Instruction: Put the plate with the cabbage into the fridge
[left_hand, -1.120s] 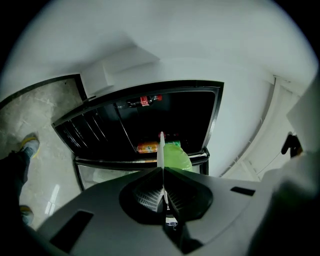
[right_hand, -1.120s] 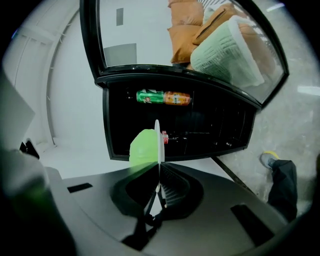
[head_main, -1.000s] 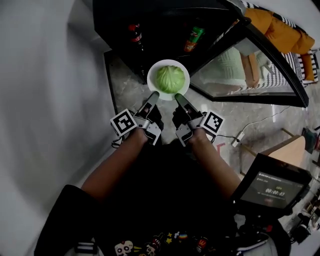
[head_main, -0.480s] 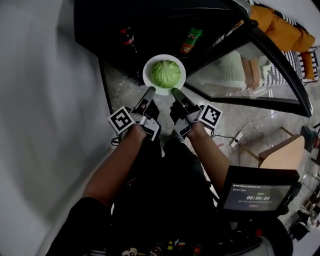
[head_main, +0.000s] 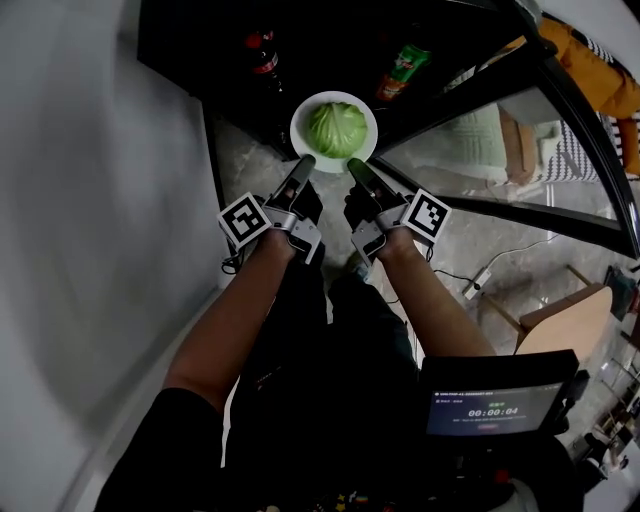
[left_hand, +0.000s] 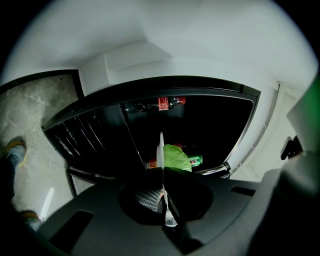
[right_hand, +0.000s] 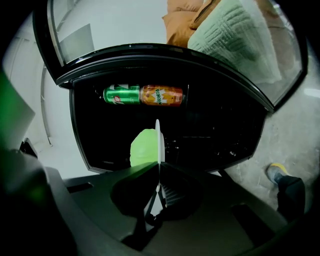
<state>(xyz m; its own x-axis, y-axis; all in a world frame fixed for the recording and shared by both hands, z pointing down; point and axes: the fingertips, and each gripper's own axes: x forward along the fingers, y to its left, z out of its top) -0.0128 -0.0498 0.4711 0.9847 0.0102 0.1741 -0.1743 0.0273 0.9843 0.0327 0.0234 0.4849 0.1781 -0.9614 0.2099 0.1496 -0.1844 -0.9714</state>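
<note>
Our left gripper has its two jaws pressed together on the thin rim of the white plate. In the left gripper view the rim stands as a narrow white line exactly between the jaws, with no free gap on either side. Our right gripper is closed in the same way on the same rim, and the right gripper view also shows the plate edge-on between its jaws.

In the head view the left gripper takes the plate at about 7 o'clock of its circle and the right gripper at about 5 o'clock. We hold the plate in the air, roughly level, at 12 o'clock from our hands. The cabbage, pale green and round, sits in the middle of the plate.

The plate is at the mouth of the open black fridge: its far half is over the dark inside, its near half over the marble floor. Inside the fridge, a dark bottle with a red label lies at 11 o'clock from the plate and a green can at 1 o'clock. The right gripper view shows an orange can just beside the green one. The glass fridge door stands open at 3 o'clock.
</note>
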